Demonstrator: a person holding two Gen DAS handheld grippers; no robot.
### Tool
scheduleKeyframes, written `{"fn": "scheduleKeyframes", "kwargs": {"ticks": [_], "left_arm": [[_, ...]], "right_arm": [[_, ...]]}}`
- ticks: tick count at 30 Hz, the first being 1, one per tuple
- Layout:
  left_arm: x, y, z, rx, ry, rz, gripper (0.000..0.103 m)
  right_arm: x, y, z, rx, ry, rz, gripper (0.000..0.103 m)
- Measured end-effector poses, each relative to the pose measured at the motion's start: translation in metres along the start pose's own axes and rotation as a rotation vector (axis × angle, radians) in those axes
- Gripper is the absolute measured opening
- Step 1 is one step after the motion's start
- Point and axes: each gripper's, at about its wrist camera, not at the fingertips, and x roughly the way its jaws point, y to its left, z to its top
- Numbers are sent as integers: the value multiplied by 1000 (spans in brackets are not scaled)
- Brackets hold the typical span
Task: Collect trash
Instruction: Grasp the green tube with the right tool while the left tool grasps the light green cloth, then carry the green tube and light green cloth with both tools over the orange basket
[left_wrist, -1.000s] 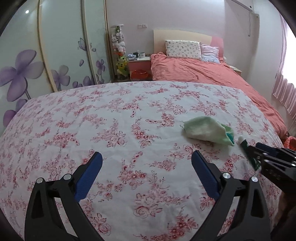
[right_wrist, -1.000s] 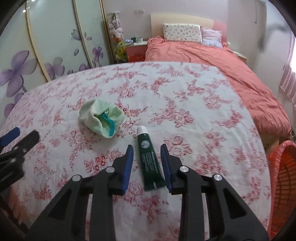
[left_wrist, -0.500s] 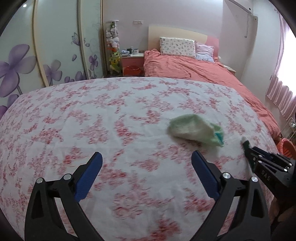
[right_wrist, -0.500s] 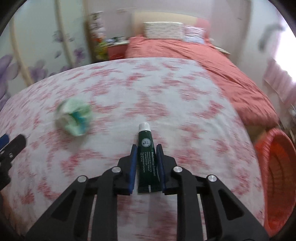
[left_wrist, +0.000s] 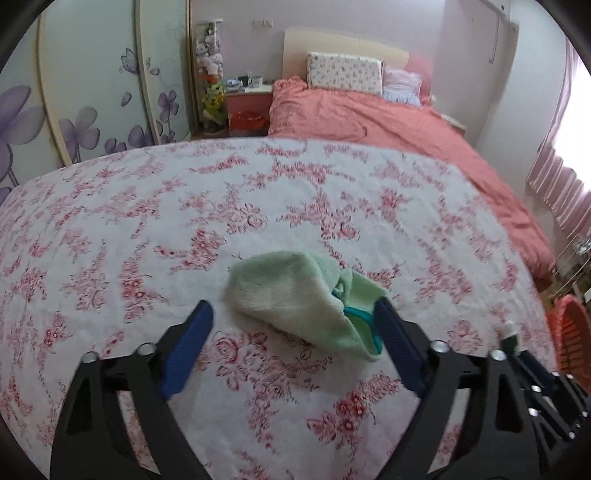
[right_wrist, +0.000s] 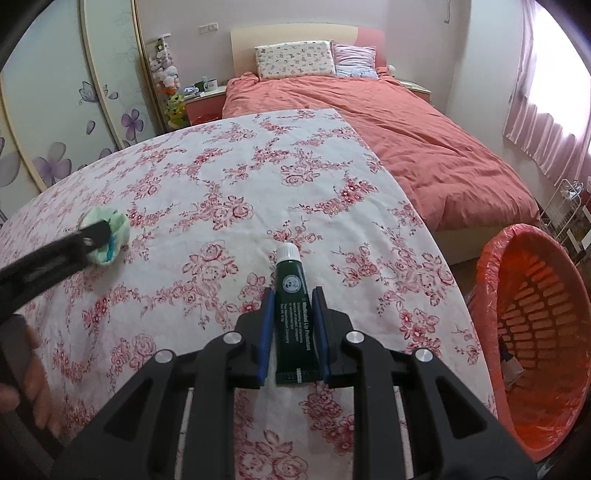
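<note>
Right claw (right_wrist: 292, 328) is clamping the dark green tube (right_wrist: 294, 314), white cap pointing away, over the floral bedspread (right_wrist: 221, 192) near its right edge. Left claw (left_wrist: 291, 332) is closing, jaws apart around the crumpled pale green cloth (left_wrist: 295, 295) lying mid-spread, pads not pressing it. Orange bin (right_wrist: 535, 332) is standing beside the bed's right edge.
</note>
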Motion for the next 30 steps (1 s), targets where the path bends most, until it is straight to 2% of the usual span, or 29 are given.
{"fn": "scheduleKeyframes", "kwargs": {"ticks": [2, 3, 6, 7, 9, 10, 21, 30], "left_arm": [[7, 0, -1, -4, 26, 4, 63], [8, 0, -3, -11, 29, 2, 62], [5, 0, -4, -6, 10, -2, 45], [4, 0, -4, -4, 8, -16, 33], [2, 0, -4, 2, 8, -28, 24], [-2, 0, -5, 9, 2, -25, 16], [-27, 5, -19, 24, -46, -11, 13], [-29, 8, -26, 17, -40, -12, 13]], "right_arm": [[-1, -2, 0, 1, 0, 5, 21], [-1, -3, -1, 2, -1, 7, 21], [-2, -5, -2, 4, -2, 14, 21], [-2, -5, -2, 6, -2, 16, 21], [-4, -7, -4, 6, -3, 19, 21], [-4, -7, -4, 6, -3, 22, 21], [-8, 2, -8, -40, 0, 31, 21], [-10, 5, -10, -57, 0, 32, 21]]}}
